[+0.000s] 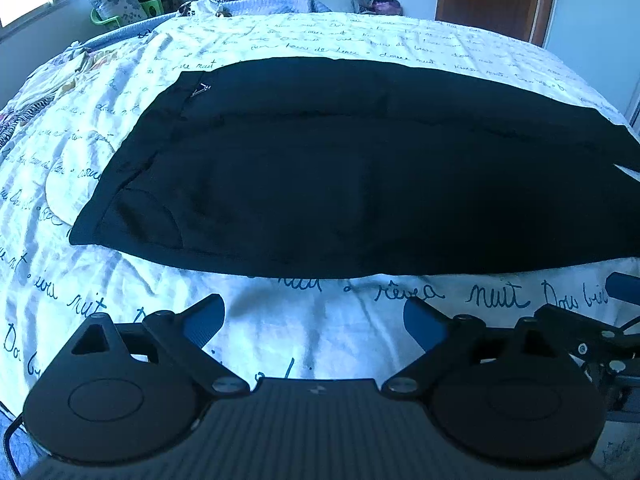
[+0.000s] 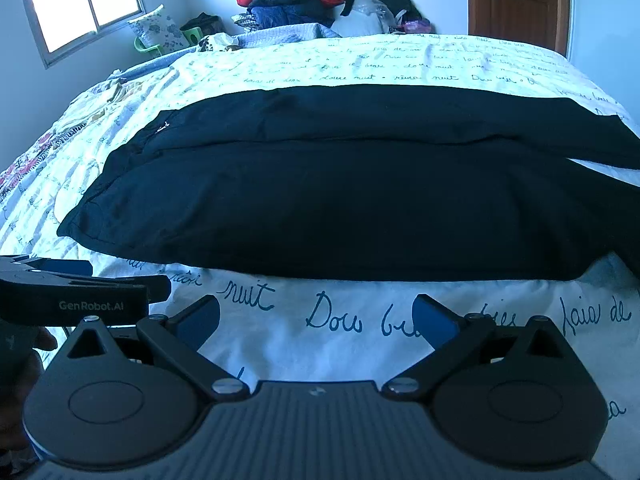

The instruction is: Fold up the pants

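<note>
Currently the black pants lie flat across the bed, near its front edge; the left gripper and right gripper hover released, grasping nothing, over the bed's front edge.

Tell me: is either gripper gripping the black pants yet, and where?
Nothing is held. The left gripper and right gripper are both open over the printed bedsheet, short of the near edge of the black pants.
</note>
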`<control>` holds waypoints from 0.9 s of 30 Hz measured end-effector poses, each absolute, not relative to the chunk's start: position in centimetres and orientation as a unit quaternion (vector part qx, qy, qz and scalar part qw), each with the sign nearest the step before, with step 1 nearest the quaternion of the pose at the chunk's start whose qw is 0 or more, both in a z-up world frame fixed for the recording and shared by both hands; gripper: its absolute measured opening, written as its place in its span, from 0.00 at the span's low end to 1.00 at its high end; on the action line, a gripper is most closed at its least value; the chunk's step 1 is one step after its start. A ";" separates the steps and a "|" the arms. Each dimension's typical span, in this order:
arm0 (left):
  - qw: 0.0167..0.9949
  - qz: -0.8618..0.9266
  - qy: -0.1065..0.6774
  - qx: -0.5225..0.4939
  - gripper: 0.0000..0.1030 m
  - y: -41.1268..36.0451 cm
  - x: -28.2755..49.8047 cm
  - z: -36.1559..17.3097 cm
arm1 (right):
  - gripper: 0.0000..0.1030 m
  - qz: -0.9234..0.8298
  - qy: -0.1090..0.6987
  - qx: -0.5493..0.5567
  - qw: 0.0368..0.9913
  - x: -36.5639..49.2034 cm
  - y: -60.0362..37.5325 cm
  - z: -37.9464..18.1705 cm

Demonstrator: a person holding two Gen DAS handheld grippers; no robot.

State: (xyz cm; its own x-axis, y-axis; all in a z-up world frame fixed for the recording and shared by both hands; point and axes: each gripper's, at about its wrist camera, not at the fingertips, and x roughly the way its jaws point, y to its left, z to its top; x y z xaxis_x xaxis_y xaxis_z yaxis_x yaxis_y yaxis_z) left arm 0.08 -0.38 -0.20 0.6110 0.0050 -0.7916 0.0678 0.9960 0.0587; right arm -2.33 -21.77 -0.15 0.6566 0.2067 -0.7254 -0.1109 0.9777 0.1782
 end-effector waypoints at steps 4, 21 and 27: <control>0.894 -0.015 0.445 0.043 0.94 -0.4 0.2 -0.3 | 1.00 0.087 0.405 0.062 0.908 -2.3 -21.8 -0.2; 0.892 -0.014 0.451 0.043 0.94 -0.4 0.2 -0.5 | 1.00 0.092 0.403 0.065 0.908 -2.3 -22.1 -0.2; 0.891 -0.014 0.451 0.044 0.94 -0.4 0.2 -0.6 | 1.00 0.092 0.403 0.065 0.908 -2.3 -22.1 -0.1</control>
State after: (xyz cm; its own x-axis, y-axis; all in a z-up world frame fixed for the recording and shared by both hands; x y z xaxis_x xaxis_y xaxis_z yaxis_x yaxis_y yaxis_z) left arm 0.23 -0.36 -0.56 0.5931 0.0142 -0.8050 0.0646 0.9958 0.0652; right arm -2.34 -22.13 -0.12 0.6581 0.2194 -0.7202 -0.1140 0.9746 0.1928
